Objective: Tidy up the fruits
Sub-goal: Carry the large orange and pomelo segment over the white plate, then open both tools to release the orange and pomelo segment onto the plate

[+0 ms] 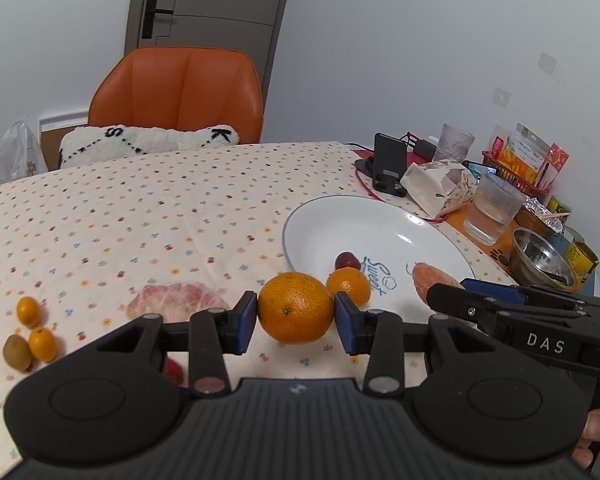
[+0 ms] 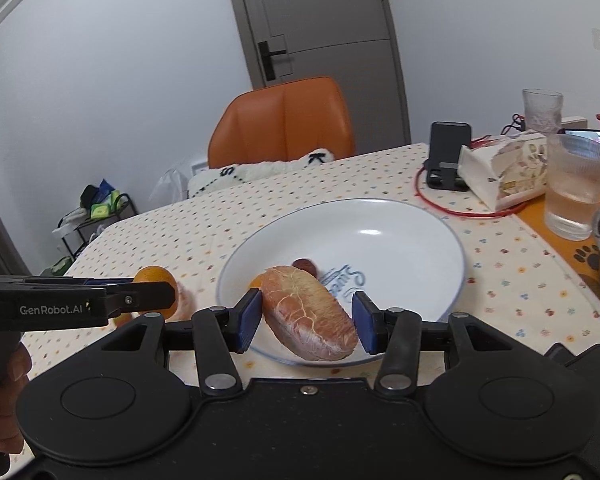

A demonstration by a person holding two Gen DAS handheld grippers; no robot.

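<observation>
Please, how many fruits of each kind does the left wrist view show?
round orange: 2
peeled pink pomelo segment: 2
small oval kumquat: 2
brown kiwi: 1
dark red date: 1
half-hidden red thing: 1
Total: 9

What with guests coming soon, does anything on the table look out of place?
A peeled citrus piece lies bare on the cloth, left of the plate, with no skin between flesh and fabric. Nothing looks spilled or broken.

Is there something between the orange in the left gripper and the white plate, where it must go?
Nothing visible blocks it. The orange sits in the left gripper just short of the plate rim. A smaller orange lies inside the near rim, with bare plate beyond it.
</observation>
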